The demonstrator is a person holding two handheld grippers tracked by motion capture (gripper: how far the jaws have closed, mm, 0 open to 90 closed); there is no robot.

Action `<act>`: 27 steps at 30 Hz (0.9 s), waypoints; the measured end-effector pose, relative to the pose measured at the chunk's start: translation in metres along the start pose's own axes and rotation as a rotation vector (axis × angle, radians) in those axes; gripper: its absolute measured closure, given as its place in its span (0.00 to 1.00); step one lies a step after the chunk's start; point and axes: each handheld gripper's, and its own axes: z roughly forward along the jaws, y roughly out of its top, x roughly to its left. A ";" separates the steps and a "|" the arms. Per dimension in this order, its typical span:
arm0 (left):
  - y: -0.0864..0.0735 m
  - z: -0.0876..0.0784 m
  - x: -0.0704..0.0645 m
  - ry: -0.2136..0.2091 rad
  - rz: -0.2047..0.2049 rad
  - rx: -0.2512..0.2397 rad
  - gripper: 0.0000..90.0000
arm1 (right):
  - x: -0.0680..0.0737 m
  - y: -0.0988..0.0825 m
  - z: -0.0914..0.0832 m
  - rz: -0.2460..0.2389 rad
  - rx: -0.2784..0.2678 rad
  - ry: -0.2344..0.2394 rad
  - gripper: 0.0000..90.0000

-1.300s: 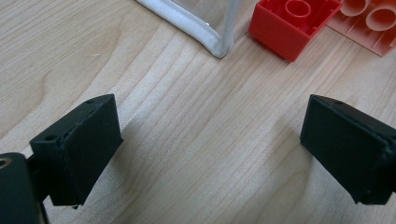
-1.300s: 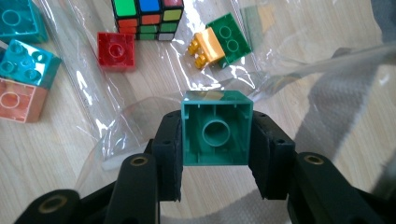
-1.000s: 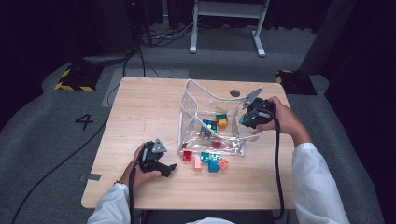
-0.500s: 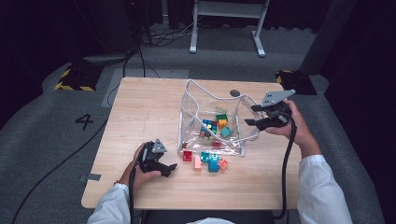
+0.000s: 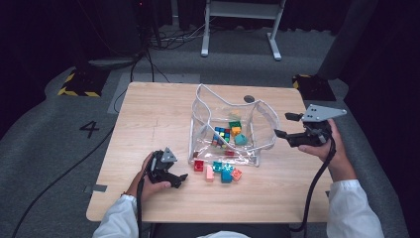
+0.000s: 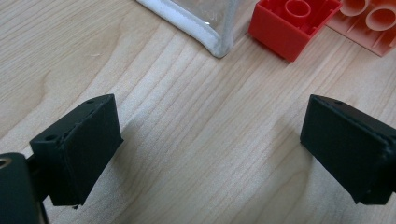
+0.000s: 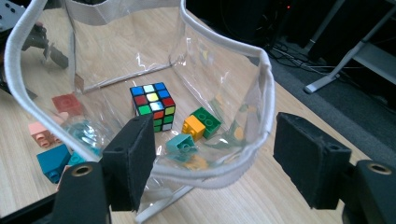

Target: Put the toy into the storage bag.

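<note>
right gripper (image 5: 288, 125): jaws just opened, empty, off clear bag (image 5: 225, 130) rim | left gripper (image 5: 173, 179): spread, empty, near desk's front edge | risk: unheld floppy rim sags (likely), blocking red brick (image 6: 292, 25)

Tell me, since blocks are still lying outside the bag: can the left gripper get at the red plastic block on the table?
Probably yes. The left gripper has open jaws over bare wood, and the red plastic block lies just ahead beside the clear bag's white-edged corner, with nothing between.
</note>
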 end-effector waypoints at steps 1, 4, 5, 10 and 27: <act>0.000 0.000 0.000 0.002 0.002 0.000 0.06 | 0.000 -0.003 -0.002 0.002 -0.001 0.001 0.33; 0.000 0.000 0.000 0.001 0.001 0.000 0.06 | 0.001 -0.013 -0.007 0.009 -0.010 -0.012 0.32; 0.000 0.000 0.000 0.002 0.001 0.000 0.06 | 0.002 -0.018 -0.008 0.009 -0.015 -0.015 0.32; 0.000 0.000 0.000 0.000 0.001 0.000 0.06 | 0.009 -0.038 -0.011 0.010 -0.009 -0.010 0.32; 0.000 0.000 0.000 0.006 0.004 0.000 0.06 | 0.054 -0.101 0.025 0.012 0.097 0.104 0.36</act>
